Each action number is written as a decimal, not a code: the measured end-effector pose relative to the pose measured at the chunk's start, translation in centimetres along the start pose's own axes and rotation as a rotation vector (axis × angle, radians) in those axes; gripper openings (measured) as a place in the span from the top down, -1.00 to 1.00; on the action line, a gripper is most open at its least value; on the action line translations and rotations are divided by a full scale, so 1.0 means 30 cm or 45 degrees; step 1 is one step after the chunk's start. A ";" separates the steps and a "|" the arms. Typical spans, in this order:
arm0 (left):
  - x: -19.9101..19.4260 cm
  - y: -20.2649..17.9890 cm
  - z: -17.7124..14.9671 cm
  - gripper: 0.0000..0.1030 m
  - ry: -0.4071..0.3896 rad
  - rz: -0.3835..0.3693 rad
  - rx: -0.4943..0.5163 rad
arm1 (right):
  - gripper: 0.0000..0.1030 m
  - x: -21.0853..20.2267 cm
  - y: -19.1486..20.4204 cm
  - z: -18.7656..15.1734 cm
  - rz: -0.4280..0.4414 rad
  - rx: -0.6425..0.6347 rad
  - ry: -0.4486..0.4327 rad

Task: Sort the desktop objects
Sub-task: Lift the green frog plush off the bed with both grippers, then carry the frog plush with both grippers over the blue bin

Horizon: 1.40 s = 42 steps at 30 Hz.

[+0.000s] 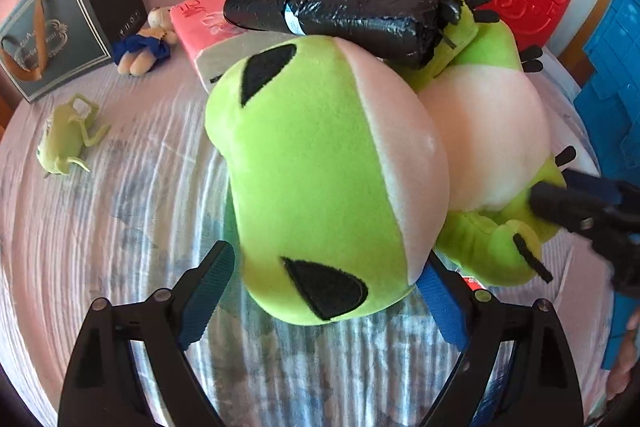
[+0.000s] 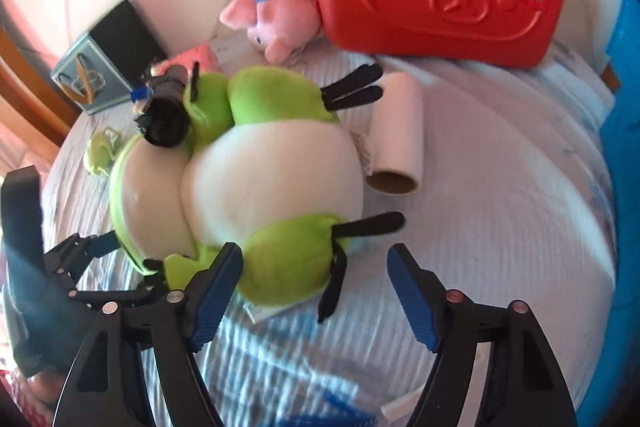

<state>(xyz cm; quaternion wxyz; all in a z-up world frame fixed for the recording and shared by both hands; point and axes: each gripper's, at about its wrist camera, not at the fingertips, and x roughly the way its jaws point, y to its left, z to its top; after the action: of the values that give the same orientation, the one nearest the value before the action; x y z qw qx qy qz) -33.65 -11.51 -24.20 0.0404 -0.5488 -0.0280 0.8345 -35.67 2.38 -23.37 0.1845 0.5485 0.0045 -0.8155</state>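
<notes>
Two grippers bracket the big green plush frog (image 1: 312, 187), which fills the centre of the left wrist view and lies on the striped cloth (image 1: 120, 227). Our left gripper (image 1: 324, 291) stands spread wide with the frog's head between its blue pads, seemingly not yet pinching. Our right gripper (image 2: 312, 291) is likewise released, one finger (image 2: 216, 291) against the frog's green leg at lower centre of its view, the other over bare cloth. A black bag roll (image 1: 340, 15) rests across the frog's upper side (it may tumble on lifting). We judge the step to be seizing the frog; next we must clamp the soft head firmly and lift evenly.
</notes>
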 end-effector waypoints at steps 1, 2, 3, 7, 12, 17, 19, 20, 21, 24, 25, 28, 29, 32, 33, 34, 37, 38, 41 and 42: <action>0.009 -0.001 0.000 -0.77 0.004 -0.008 0.001 | -0.43 0.039 -0.003 0.011 0.018 0.001 0.030; 0.019 -0.004 0.000 -0.77 0.010 -0.014 0.004 | -0.35 0.076 -0.006 0.002 0.044 0.005 0.047; 0.027 -0.009 -0.002 -0.61 0.010 -0.020 0.008 | -0.07 0.110 0.000 0.012 0.076 0.005 0.063; -0.009 -0.031 -0.020 -0.30 -0.061 -0.006 0.024 | 0.08 0.111 0.027 -0.009 0.055 -0.040 -0.026; -0.071 -0.020 -0.065 -0.16 -0.089 -0.024 0.005 | 0.11 0.051 0.046 -0.052 0.046 -0.084 -0.070; -0.190 -0.017 -0.177 -0.16 -0.142 -0.041 -0.021 | 0.11 -0.069 0.057 -0.152 0.075 -0.115 -0.109; -0.250 0.004 -0.216 -0.16 -0.166 -0.047 -0.038 | 0.12 -0.120 0.072 -0.202 0.094 -0.132 -0.123; -0.284 0.004 -0.241 -0.16 -0.184 -0.038 -0.033 | 0.12 -0.133 0.086 -0.214 0.100 -0.135 -0.128; -0.317 -0.011 -0.259 -0.16 -0.201 -0.027 -0.021 | 0.12 -0.164 0.098 -0.241 0.107 -0.144 -0.139; -0.402 -0.025 -0.305 -0.16 -0.245 -0.024 0.006 | 0.12 -0.236 0.161 -0.291 0.095 -0.169 -0.181; -0.439 -0.036 -0.329 -0.16 -0.260 -0.030 0.006 | 0.12 -0.272 0.170 -0.311 0.092 -0.176 -0.201; -0.557 -0.061 -0.372 -0.16 -0.349 -0.042 0.036 | 0.12 -0.377 0.198 -0.355 0.085 -0.178 -0.275; -0.601 -0.075 -0.382 -0.16 -0.384 -0.046 0.056 | 0.12 -0.426 0.202 -0.373 0.077 -0.176 -0.310; -0.710 -0.117 -0.397 -0.16 -0.468 -0.080 0.112 | 0.12 -0.565 0.203 -0.425 0.040 -0.167 -0.413; -0.744 -0.134 -0.406 -0.16 -0.493 -0.092 0.133 | 0.12 -0.600 0.202 -0.436 0.031 -0.158 -0.440; -0.773 -0.154 -0.407 -0.16 -0.516 -0.103 0.158 | 0.12 -0.646 0.199 -0.455 0.018 -0.143 -0.475; -0.863 -0.224 -0.422 -0.16 -0.593 -0.149 0.264 | 0.12 -0.773 0.183 -0.516 -0.037 -0.095 -0.569; -0.890 -0.248 -0.426 -0.16 -0.612 -0.172 0.297 | 0.12 -0.820 0.171 -0.540 -0.060 -0.071 -0.604; -0.982 -0.346 -0.440 -0.16 -0.677 -0.248 0.411 | 0.12 -0.942 0.132 -0.603 -0.125 0.009 -0.687; -1.006 -0.379 -0.443 -0.16 -0.694 -0.273 0.443 | 0.12 -0.982 0.119 -0.623 -0.156 0.032 -0.714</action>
<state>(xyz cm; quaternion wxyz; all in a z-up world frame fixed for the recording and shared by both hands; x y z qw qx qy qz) -9.14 -3.13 -0.84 0.2121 -0.2844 0.0474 0.9338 -8.17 11.69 -3.71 0.1220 0.3023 -0.0234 -0.9451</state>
